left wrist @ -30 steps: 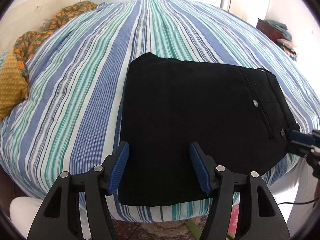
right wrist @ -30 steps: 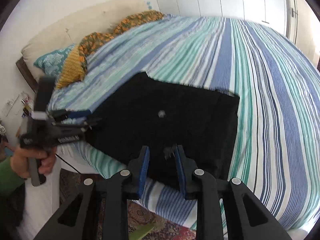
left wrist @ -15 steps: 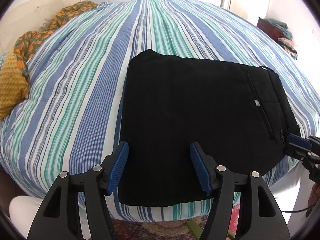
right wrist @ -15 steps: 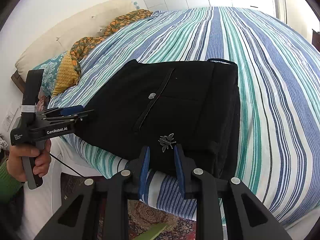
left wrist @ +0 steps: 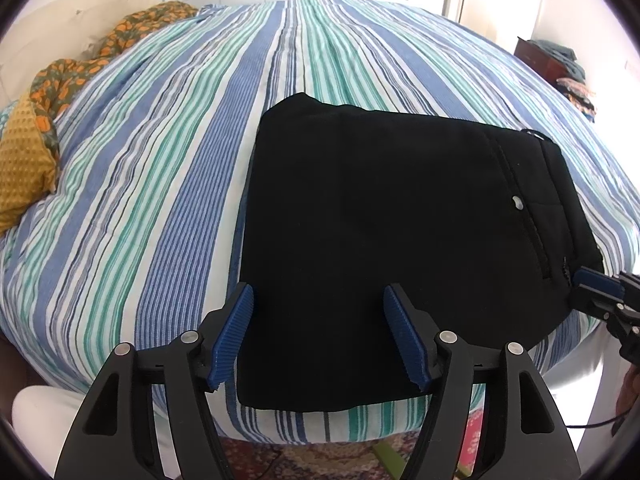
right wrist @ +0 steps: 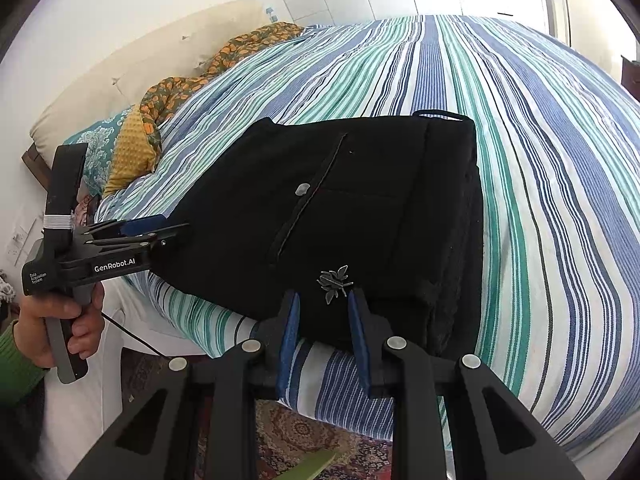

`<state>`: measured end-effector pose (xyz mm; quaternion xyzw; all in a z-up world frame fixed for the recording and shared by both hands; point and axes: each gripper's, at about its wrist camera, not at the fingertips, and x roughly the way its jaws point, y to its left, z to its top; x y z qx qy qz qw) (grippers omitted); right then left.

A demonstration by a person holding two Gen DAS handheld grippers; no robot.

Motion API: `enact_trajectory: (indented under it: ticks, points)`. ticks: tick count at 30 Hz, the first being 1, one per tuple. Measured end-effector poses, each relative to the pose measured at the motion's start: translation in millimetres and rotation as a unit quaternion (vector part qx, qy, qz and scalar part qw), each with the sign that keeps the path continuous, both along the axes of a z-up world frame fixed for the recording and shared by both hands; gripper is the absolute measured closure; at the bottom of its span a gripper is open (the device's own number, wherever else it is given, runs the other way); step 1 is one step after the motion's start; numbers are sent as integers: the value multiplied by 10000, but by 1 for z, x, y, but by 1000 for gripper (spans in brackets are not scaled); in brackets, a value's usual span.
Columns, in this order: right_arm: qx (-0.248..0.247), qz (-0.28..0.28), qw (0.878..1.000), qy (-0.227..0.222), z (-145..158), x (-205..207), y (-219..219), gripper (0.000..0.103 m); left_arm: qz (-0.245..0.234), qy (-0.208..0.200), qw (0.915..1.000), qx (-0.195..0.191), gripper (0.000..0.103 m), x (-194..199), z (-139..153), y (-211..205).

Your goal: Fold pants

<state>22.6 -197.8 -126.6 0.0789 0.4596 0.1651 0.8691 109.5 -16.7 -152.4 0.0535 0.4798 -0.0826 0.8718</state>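
Observation:
Black pants (left wrist: 392, 216) lie folded into a flat rectangle near the front edge of the striped bed (left wrist: 168, 168); they also show in the right wrist view (right wrist: 344, 200), with a button and a small metal insect emblem (right wrist: 334, 280). My left gripper (left wrist: 320, 336) is open and empty, held above the pants' near edge. My right gripper (right wrist: 320, 312) is open with a narrow gap, empty, just short of the pants' edge by the emblem. The left gripper also shows in the right wrist view (right wrist: 168, 228), held in a hand.
Yellow and orange patterned cushions (left wrist: 24, 172) and a cream headboard (right wrist: 120, 80) lie at the bed's head. A patterned rug (right wrist: 304, 432) covers the floor below the bed edge. A dark cabinet with clothes (left wrist: 556, 60) stands at the far right.
The right gripper has swung and drawn back slightly from the pants' edge; its jaws have widened a little. The left gripper has barely moved and stays open.

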Motion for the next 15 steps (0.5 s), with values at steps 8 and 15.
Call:
enact_trajectory:
  ticks: [8, 15]
  points:
    - [-13, 9, 10000, -12, -1, 0, 1, 78, 44, 25, 10000, -44, 30, -1, -3, 1]
    - [35, 3, 10000, -19, -2, 0, -1, 78, 61, 35, 10000, 4, 29, 0, -3, -2]
